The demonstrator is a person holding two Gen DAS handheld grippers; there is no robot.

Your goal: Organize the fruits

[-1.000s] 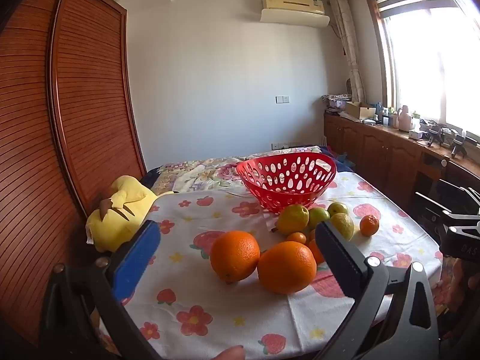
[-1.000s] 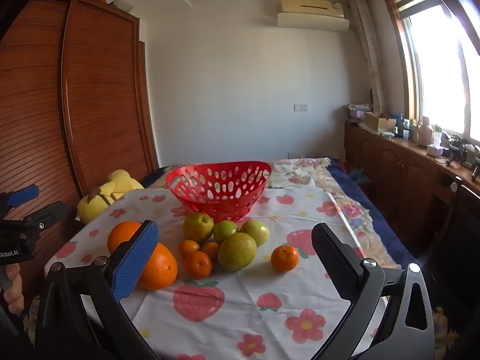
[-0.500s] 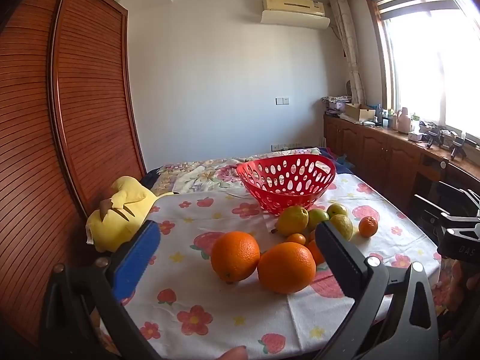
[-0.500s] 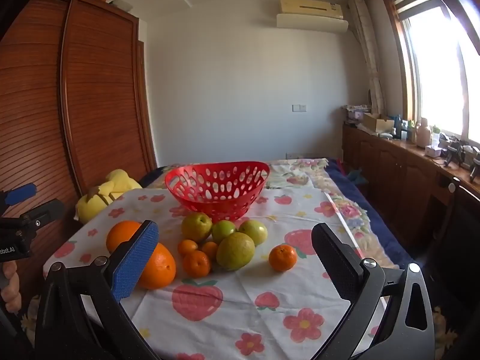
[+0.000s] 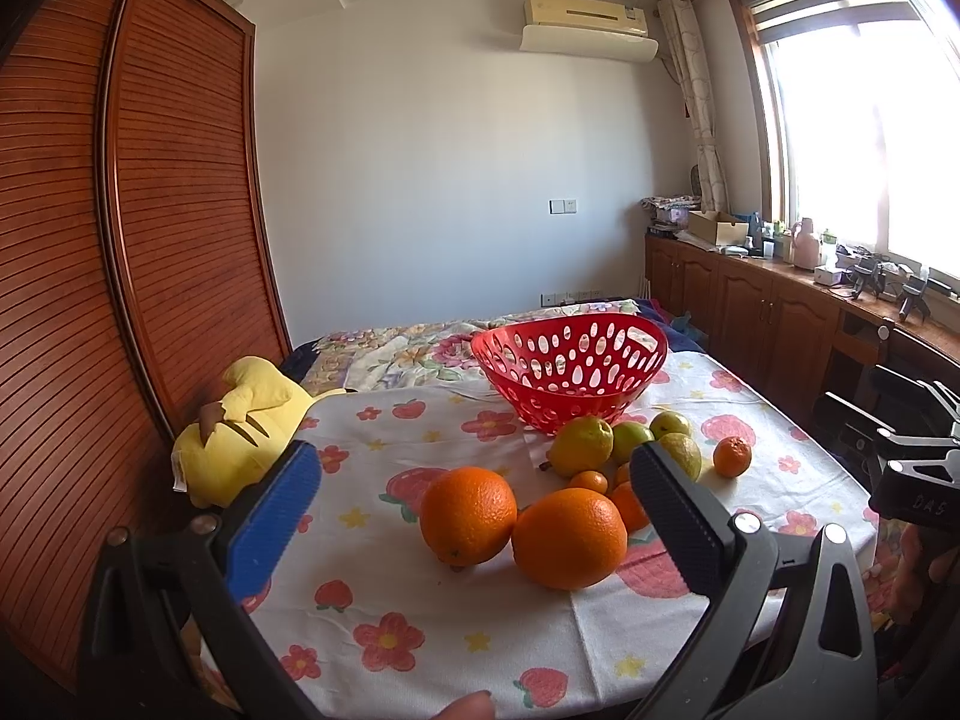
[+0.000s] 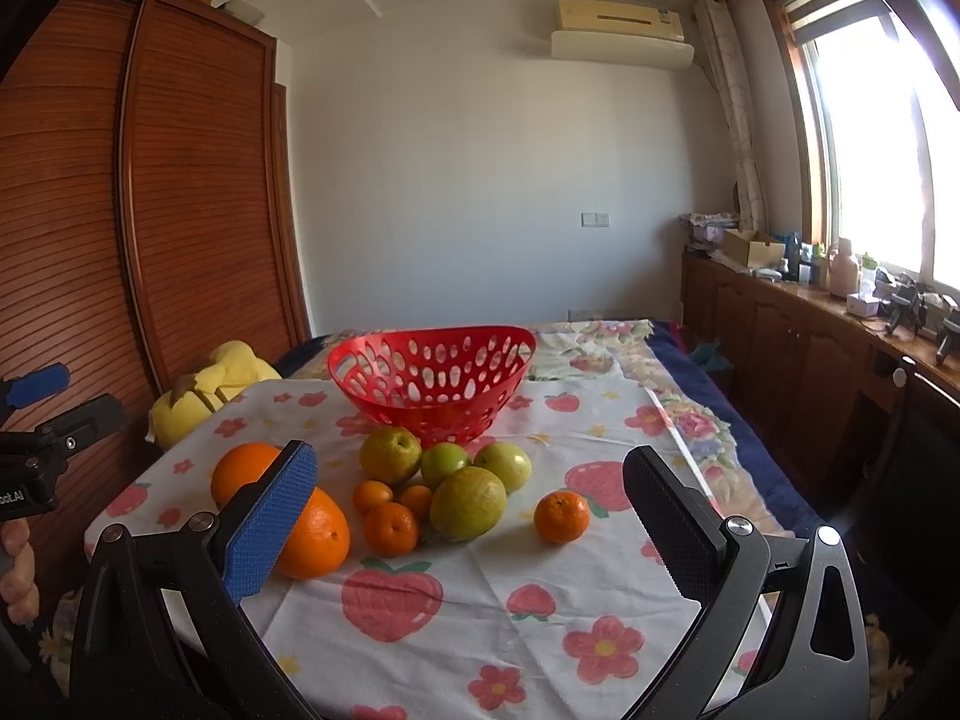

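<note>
An empty red perforated basket (image 5: 570, 366) (image 6: 432, 378) stands on the flowered tablecloth. In front of it lie two large oranges (image 5: 468, 515) (image 5: 569, 537) (image 6: 315, 531), several green-yellow fruits (image 5: 581, 445) (image 6: 468, 503) and several small mandarins (image 5: 732, 456) (image 6: 561, 516). My left gripper (image 5: 474, 516) is open and empty, held above the near table edge in front of the large oranges. My right gripper (image 6: 468, 516) is open and empty, held before the fruit cluster.
A yellow plush toy (image 5: 240, 438) (image 6: 210, 384) lies at the table's left edge by a wooden slatted wardrobe (image 5: 120, 240). A wooden counter (image 6: 840, 324) with clutter runs under the window on the right. A floral bedspread (image 5: 408, 348) lies behind the basket.
Both views have shifted only slightly; the fruits and basket have not moved and both grippers stay open.
</note>
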